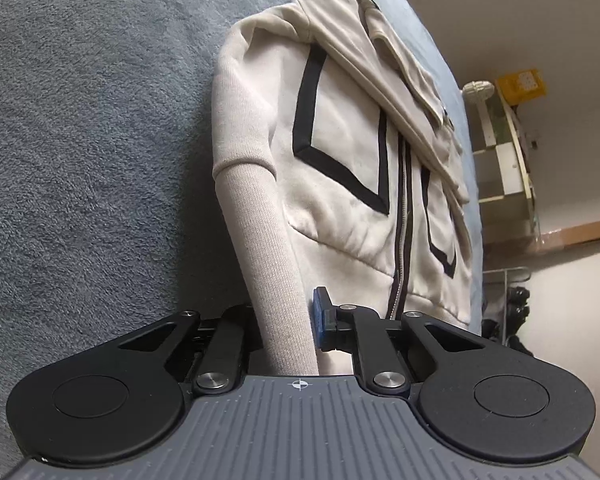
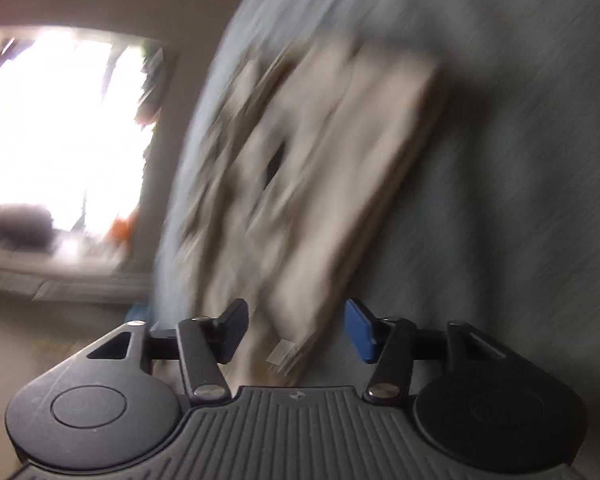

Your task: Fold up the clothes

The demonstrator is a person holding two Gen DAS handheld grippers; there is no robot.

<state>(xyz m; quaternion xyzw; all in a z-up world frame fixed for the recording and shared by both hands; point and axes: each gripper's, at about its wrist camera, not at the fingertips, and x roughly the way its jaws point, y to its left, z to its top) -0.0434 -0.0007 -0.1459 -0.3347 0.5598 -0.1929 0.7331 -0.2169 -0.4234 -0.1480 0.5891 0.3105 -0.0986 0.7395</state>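
Note:
A cream zip jacket [image 1: 340, 160] with black stripe trim lies partly folded on a blue-grey blanket [image 1: 80, 140]. Its ribbed hem band [image 1: 260, 232] runs down between the fingers of my left gripper [image 1: 284, 328], which is shut on it. In the right wrist view the picture is motion-blurred. There the jacket [image 2: 320, 160] appears as a folded cream stack on the blanket [image 2: 520, 160]. My right gripper [image 2: 296, 332] stands open, its fingers wide apart on either side of the stack's near corner, where a small white label [image 2: 282, 354] shows.
A pale shelf unit [image 1: 504, 168] with a yellow box [image 1: 520, 84] stands beyond the bed's far edge. Dark items [image 1: 512, 312] sit on the floor below it. A bright window [image 2: 60, 128] fills the left of the right wrist view.

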